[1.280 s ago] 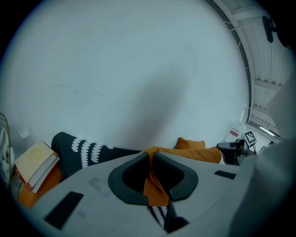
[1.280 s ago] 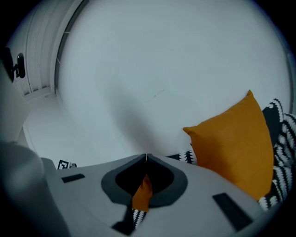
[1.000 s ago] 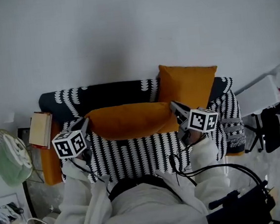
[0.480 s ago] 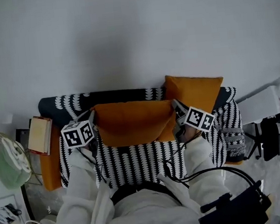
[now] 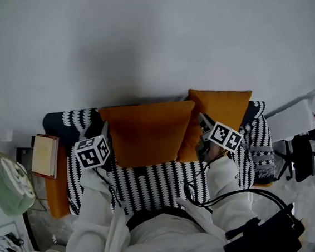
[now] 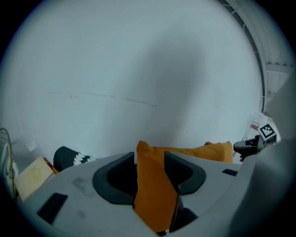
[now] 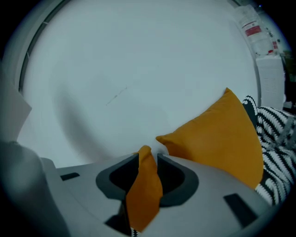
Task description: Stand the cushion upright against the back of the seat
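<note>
Head view: cushion (image 5: pixel 147 134) ends loose between just-opened jaws of left gripper (image 5: pixel 101 129), right gripper (image 5: pixel 203 122).

The cushion (image 5: pixel 147 132) hides much of the seat's back (image 5: pixel 70 119) and, seemingly, the second cushion's (image 5: pixel 223 107) lower left side.

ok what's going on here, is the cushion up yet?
A person is handling an orange cushion on a black-and-white patterned sofa, with a hand-held gripper in each hand. The orange cushion stands upright against the sofa back, beside a second cushion of the same colour. The left hand-held gripper and the right hand-held gripper each have a side edge of it between their jaws. Both pairs of jaws have just been opening, so this looks like the release.
</note>
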Available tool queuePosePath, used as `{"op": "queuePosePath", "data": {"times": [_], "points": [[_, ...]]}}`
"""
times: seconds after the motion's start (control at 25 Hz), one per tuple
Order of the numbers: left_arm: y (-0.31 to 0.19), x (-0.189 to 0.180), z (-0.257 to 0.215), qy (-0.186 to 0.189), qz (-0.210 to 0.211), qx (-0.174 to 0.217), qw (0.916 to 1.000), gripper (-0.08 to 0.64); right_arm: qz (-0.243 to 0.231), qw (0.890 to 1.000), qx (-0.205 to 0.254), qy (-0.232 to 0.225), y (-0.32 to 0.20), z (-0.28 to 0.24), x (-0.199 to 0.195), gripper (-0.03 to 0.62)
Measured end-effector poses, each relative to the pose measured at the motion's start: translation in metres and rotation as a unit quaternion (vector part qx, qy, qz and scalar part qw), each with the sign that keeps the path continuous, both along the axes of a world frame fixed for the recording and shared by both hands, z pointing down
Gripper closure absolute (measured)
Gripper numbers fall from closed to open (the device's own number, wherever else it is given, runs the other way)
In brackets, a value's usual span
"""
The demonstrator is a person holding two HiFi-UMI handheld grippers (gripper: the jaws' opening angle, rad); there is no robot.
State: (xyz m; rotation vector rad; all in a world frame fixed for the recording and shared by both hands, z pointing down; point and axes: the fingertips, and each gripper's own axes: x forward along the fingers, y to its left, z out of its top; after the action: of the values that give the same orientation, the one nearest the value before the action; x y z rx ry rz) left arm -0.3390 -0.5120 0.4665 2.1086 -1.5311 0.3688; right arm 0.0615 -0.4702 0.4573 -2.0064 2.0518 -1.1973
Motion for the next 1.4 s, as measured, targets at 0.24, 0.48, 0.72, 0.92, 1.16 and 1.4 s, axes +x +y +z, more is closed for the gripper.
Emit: {"op": "queuePosePath", "data": {"times": [0.24,0.48,0.72,0.92,1.16,1.4], "points": [[0.004,0.002,-0.003,0.02,0.011,0.001,0.9997,0.379,0.007,1.0,-0.008,-0.004,0.014,0.003,-0.001,0.431],[0.024,0.004,-0.001,0.037,0.018,-0.002,0.9992,0.379,0.01,1.0,-0.006,0.004,0.032,-0.003,-0.011,0.431],[0.053,0.014,-0.008,0.091,0.015,0.007,0.9957,0.379,0.028,0.999,-0.006,0.025,0.068,-0.009,-0.011,0.433],[0.08,0.041,-0.001,0.083,0.055,0.004,0.995,0.379,0.048,0.998,-0.006,0.026,0.104,-0.009,-0.007,0.433],[0.118,0.069,-0.006,0.08,0.079,0.003,0.9937,0.379,0.063,0.998,-0.002,0.015,0.139,-0.007,0.004,0.434],[0.153,0.093,-0.023,0.083,0.092,0.011,0.9923,0.38,0.056,0.998,0.011,0.006,0.168,-0.012,0.022,0.44]]}}
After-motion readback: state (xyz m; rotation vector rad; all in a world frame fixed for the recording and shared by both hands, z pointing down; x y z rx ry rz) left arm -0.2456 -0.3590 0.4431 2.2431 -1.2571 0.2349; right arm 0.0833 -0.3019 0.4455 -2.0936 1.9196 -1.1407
